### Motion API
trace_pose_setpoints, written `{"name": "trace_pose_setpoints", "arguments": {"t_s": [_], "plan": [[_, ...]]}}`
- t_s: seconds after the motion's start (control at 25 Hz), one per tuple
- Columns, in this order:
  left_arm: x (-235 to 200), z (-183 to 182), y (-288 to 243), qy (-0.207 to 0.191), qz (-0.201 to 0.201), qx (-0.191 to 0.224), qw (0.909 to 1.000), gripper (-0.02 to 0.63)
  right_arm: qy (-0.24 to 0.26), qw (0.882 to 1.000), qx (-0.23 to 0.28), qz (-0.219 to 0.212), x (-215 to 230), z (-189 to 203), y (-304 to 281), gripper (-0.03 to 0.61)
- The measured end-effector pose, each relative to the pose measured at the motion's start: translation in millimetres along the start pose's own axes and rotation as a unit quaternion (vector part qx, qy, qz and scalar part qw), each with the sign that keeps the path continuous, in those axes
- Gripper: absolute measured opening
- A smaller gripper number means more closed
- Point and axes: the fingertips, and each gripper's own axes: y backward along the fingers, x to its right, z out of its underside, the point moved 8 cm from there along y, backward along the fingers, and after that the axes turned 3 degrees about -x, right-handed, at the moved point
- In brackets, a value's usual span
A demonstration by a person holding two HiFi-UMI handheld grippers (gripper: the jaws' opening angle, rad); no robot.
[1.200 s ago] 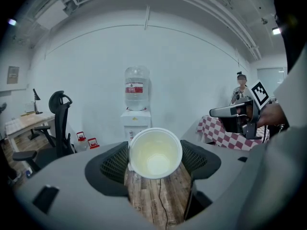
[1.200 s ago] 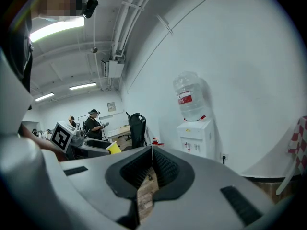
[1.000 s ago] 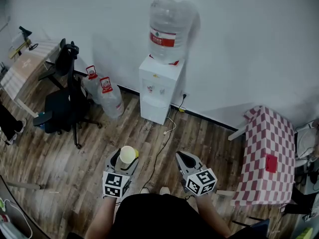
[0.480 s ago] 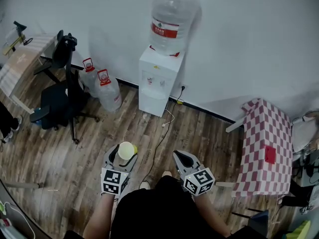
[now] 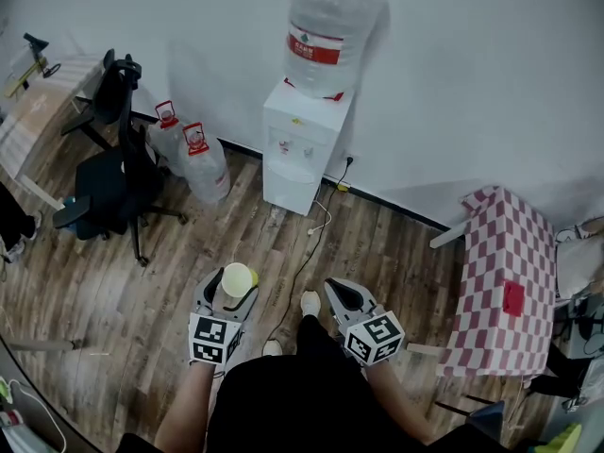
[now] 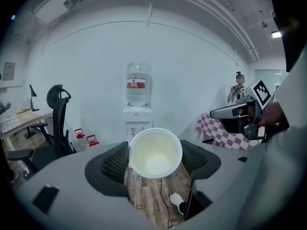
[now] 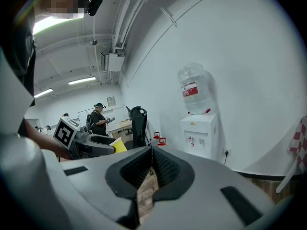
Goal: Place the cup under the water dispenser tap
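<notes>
Left gripper (image 5: 232, 287) clasping cup (image 6: 154, 152), right gripper (image 7: 151, 164) jaws together — wood floor (image 5: 283, 243) stretching to water dispenser (image 5: 302, 144)

The wooden plank floor (image 5: 132, 281) is being viewed steeply from above by the head camera, with the white water dispenser carrying a clear bottle (image 5: 300, 144) being taken in against the white wall (image 5: 472, 83). The same dispenser is being faced roughly level by both tong cameras, from low down and well apart. The left tongs (image 5: 232, 283) are being looked along from close behind, the pale yellow cup (image 6: 155, 153) being framed very near; the right tongs (image 5: 336, 289) are being looked along likewise, each pair being caught in the other's view.
</notes>
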Motion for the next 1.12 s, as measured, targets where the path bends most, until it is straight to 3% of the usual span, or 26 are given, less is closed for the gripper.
{"name": "trace_pose_setpoints", "arguments": {"t_s": [0.28,0.64,1.12], "plan": [[1.5,-33.0,-53.8,0.000,-0.005,-0.003,1.0000,0.351,0.020,1.000,-0.010,-0.022,50.3,-24.5,-34.8,0.023],[1.1,-86.3,-121.7,0.012,-0.038,-0.005,0.9992,0.351,0.053,0.994,-0.027,-0.089,117.1,-67.0,-86.4,0.023],[9.6,-107.5,-193.5,0.040,-0.078,-0.026,0.9958,0.351,0.030,0.991,-0.047,-0.119,206.8,-73.6,-123.1,0.023]]}}
